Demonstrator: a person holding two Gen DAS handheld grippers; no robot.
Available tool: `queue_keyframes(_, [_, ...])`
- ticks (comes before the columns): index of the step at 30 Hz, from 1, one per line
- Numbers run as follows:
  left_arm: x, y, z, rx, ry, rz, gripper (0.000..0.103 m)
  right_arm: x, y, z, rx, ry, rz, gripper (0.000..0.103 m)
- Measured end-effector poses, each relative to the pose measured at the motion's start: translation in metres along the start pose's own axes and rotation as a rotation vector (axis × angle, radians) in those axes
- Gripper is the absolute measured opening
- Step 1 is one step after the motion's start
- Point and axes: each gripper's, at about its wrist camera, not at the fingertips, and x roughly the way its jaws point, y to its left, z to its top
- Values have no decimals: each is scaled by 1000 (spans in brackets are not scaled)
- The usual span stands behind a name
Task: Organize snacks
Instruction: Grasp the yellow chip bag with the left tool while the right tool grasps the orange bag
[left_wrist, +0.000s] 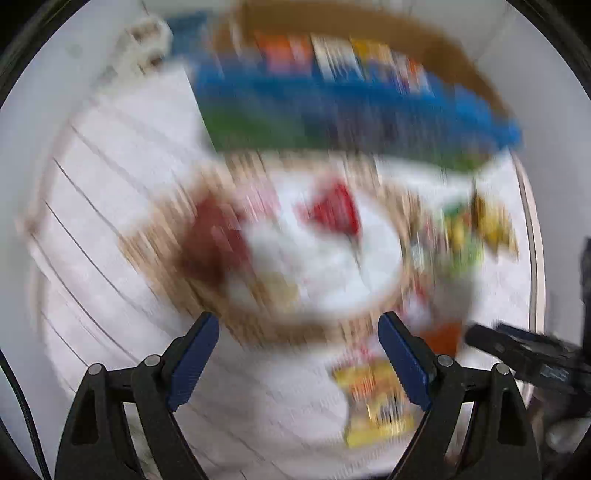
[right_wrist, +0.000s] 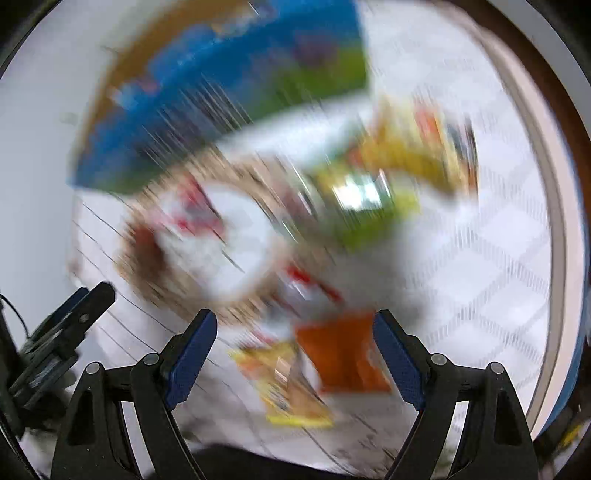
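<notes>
Both views are badly smeared by motion. A round woven basket (left_wrist: 221, 317) with a white lining holds red and white snack packets (left_wrist: 334, 210). My left gripper (left_wrist: 299, 325) hangs open over the basket's near rim, nothing between its blue pads. Loose packets lie on the white tablecloth: a yellow one (left_wrist: 373, 402), an orange one (left_wrist: 443, 338), a green and yellow heap (left_wrist: 469, 232). My right gripper (right_wrist: 295, 325) is open above the orange packet (right_wrist: 343, 354) and the yellow packet (right_wrist: 284, 384), with the basket (right_wrist: 147, 280) up to the left. Neither gripper holds anything.
A blue and green box (left_wrist: 332, 110) stands behind the basket, with a cardboard box of upright packets (left_wrist: 424, 44) farther back. The right gripper's black body (left_wrist: 524, 358) shows at the left view's right edge. The round table's rim (right_wrist: 557, 221) curves along the right.
</notes>
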Motion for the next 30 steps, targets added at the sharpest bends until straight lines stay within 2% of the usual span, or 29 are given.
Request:
queue_keyframes(2, [31,-10,-22,8,142,-91,88,25,-14,-20,1,46,-44,89])
queue_keyframes(4, [56,-27,-37,17,257,-173,88,37,-24,-33,7,59,-73,89])
queue_keyframes(5, [64,-34,-41,20,288,-203,88,40,-30,-39,19,63,-72,88])
queue_keyframes(8, [100,-64,-51,38,405,-258,88,37,-43,-51,32,36,-100,88])
queue_keyframes(11, [132,-85,-61,41,473,-238,88,31,-51,-55,40,18,-118,88])
queue_keyframes(12, [138,-88,-64,39,471,-224,79,32,-55,-56,44,17,-119,88])
queue_keyframes(13, [140,-88,-66,38,462,-205,63,31,-57,-58,45,13,-119,88])
queue_keyframes(14, [140,-85,-66,36,444,-185,57,29,-57,-57,42,9,-121,88])
queue_keyframes(15, [138,-82,-66,28,430,-178,55,29,-60,-54,40,6,-122,88])
queue_keyframes(19, [120,-59,-57,29,312,-81,53,31,-55,-52,19,-4,-106,88])
queue_keyframes(25, [111,-23,-42,9,217,57,53,57,-28,-47,-29,18,-99,88])
queue_keyframes(27, [113,-18,-40,-2,214,63,53,69,-22,-45,-43,31,-110,84])
queue_keyframes(29, [118,-15,-39,-29,228,41,53,83,-16,-43,-66,58,-136,69])
queue_keyframes(30, [121,-15,-39,-45,237,32,53,89,-14,-43,-69,71,-133,66])
